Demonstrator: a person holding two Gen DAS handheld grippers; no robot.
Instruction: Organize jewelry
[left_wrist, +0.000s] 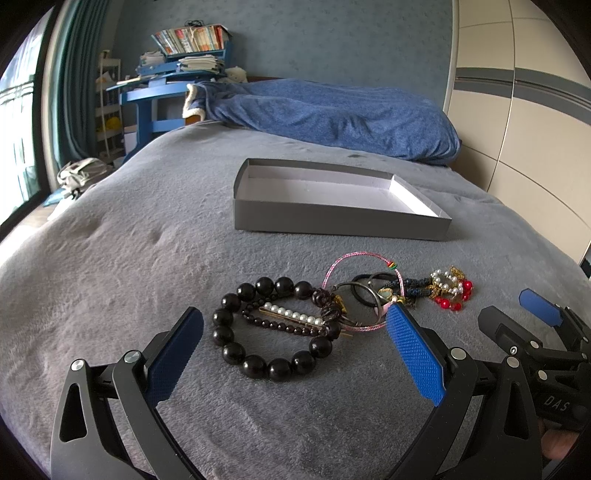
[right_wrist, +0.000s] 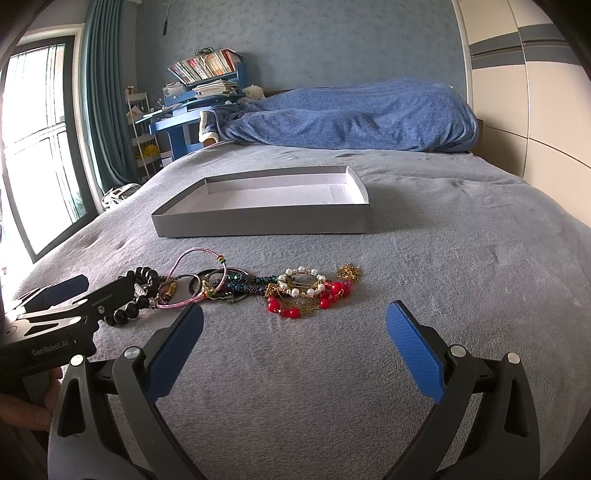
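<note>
A pile of jewelry lies on the grey bedspread (left_wrist: 110, 258). A bracelet of large black beads (left_wrist: 273, 363) rings a pearl hair clip (left_wrist: 295, 314) and a thin dark bead strand. To its right lie a pink cord bracelet (left_wrist: 334, 266), dark rings and a red, pearl and gold piece (left_wrist: 452, 290). My left gripper (left_wrist: 295, 328) stands open, its fingers on either side of the black bracelet. My right gripper (right_wrist: 295, 325) is open too, just in front of the red and pearl piece (right_wrist: 306, 291), nothing between its fingers. An empty grey box (left_wrist: 332, 218) (right_wrist: 258, 221) sits beyond the pile.
A blue blanket (left_wrist: 332, 114) is bunched at the head of the bed. A blue desk with books (left_wrist: 177, 74) and a window with green curtains stand to the left. A pale wardrobe (left_wrist: 535, 129) lines the right side. A hand (right_wrist: 33, 398) holds the left tool.
</note>
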